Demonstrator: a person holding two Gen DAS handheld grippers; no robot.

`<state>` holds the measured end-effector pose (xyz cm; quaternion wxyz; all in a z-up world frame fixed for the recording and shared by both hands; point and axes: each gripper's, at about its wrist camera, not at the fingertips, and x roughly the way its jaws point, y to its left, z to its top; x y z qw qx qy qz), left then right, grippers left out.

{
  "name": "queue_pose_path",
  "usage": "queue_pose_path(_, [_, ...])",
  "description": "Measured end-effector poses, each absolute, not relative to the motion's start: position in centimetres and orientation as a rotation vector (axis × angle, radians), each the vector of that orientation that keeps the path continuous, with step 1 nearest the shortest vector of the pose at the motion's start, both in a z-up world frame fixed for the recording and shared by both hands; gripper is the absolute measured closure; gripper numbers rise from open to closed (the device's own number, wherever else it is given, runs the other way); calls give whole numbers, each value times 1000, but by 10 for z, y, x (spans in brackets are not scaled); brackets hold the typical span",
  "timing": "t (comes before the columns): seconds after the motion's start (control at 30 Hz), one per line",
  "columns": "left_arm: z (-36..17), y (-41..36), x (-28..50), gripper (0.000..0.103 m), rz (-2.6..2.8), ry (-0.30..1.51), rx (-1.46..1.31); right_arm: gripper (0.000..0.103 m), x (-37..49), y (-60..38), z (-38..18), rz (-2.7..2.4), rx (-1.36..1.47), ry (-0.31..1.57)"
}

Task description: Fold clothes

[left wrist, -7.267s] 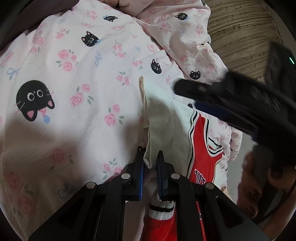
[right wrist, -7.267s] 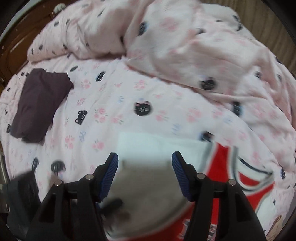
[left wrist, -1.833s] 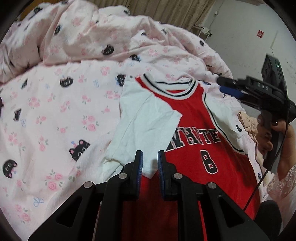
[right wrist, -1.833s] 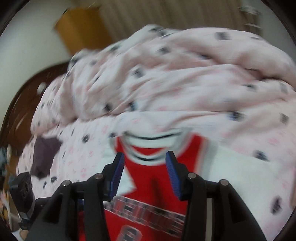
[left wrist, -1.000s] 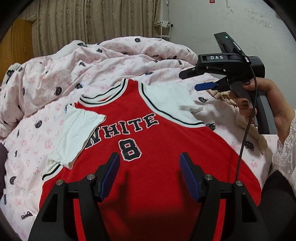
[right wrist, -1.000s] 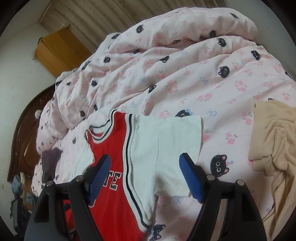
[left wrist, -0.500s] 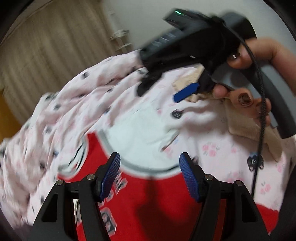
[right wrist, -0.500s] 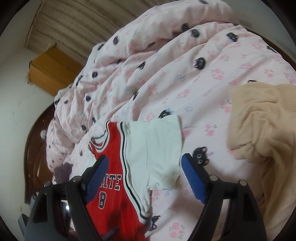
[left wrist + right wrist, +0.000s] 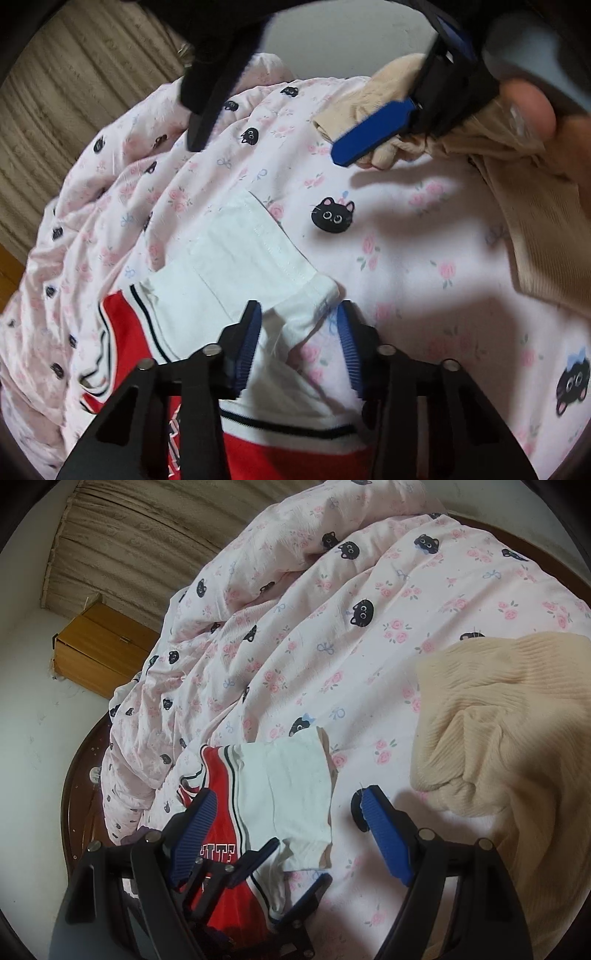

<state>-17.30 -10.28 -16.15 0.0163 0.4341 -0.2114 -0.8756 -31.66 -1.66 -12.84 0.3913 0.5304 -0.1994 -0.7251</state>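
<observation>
A red and white jersey point(image 9: 236, 266) lies on a bed point(image 9: 424, 258) covered in pink cat-print bedding. Its white sleeve point(image 9: 258, 258) spreads flat toward the bed's middle.

The left gripper point(image 9: 299, 332) points down at the sleeve's outer corner. Its jaws are closing, with the sleeve hem between them, but the pads do not yet press on the cloth. The right gripper point(image 9: 291, 819) hangs above the same sleeve, jaws wide apart and holding nothing. A beige knit point(image 9: 509, 738) lies heaped just beside the jersey.

Risks, as a judgement: the left jaws may catch only the top layer of the hem, or pinch the bedding underneath with it, so the fold would drag the sheet. The two grippers are close together over one sleeve and could bump. A pull on the corner alone could bunch the sleeve.

A second ago the left gripper looked over the jersey's chest with jaws wide; now it sits at the sleeve corner, jaws much narrower. The right gripper has shifted little.
</observation>
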Motion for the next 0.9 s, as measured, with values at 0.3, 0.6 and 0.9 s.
queue_pose_path(0.3, [-145,-135,-162,97,-2840,-202,1275,21,-327,-27,-150,-1801,1421,-523])
queue_pose_path(0.6, [-120,-170,-143,97,-2892,55,1123,21,-323,-58,-168,-1653,1474,-571])
queue_pose_path(0.9, [-114,-188,-131,97,-2907,142,1064,46,-330,-81,-181,-1596,1421,-789])
